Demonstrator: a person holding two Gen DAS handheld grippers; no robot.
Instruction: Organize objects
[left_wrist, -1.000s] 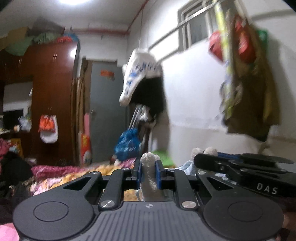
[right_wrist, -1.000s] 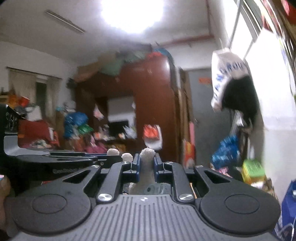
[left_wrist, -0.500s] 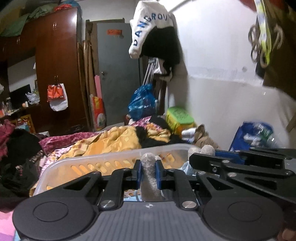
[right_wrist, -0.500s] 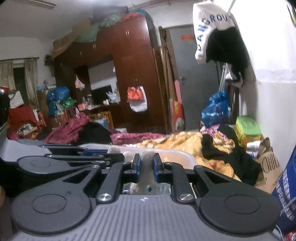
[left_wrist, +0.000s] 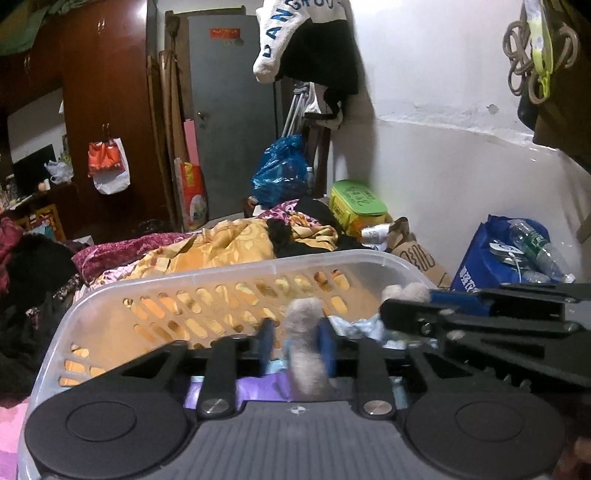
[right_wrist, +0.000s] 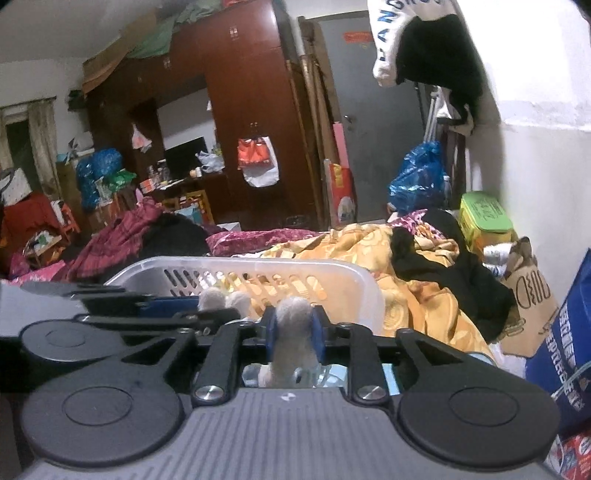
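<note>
Both grippers are tilting down from the ceiling toward the slotted plastic basket (left_wrist: 236, 280) on the bed. The left gripper (left_wrist: 297, 341) is loosening around a fuzzy white item (left_wrist: 304, 347); the right gripper (right_wrist: 293, 332) is pinching it, ready for dropping inside.

Basket (left_wrist: 229, 291) at lower centre of the frame, bedding (left_wrist: 221, 247) behind it, wardrobe (left_wrist: 107, 92) upper left, bag (left_wrist: 491, 258) right
</note>
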